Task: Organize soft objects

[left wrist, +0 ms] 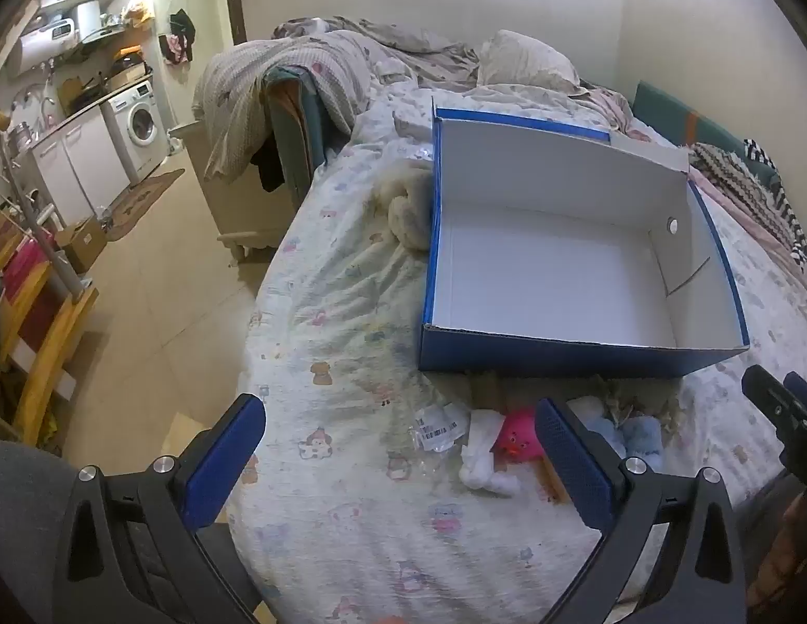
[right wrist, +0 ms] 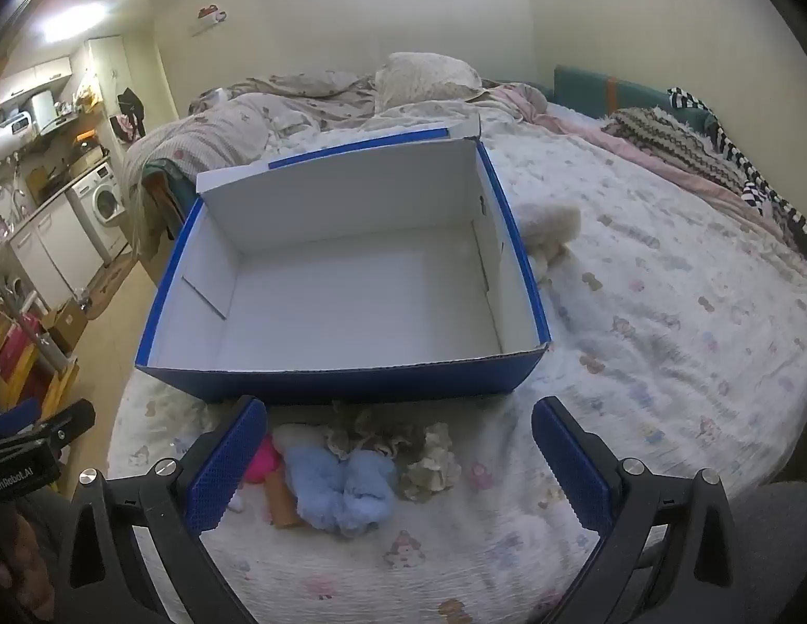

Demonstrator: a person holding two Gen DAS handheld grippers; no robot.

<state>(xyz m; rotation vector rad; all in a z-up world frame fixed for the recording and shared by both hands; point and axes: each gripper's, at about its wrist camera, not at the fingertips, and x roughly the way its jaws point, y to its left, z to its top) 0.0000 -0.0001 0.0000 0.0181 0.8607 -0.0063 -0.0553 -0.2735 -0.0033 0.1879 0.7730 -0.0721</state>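
Black tongs, blue textured pads, silver screws.

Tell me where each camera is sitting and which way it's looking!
Left wrist: rides on the left tool, low over the bed's near edge, facing the blue box and the kitchen beyond; its own open blue fingers show, plus the other tool at far right.
Right wrist: rides on the right tool, facing the same box; its open fingers frame the light blue fluffy toy.
Both share the box, toy pile, bed and washing machine.
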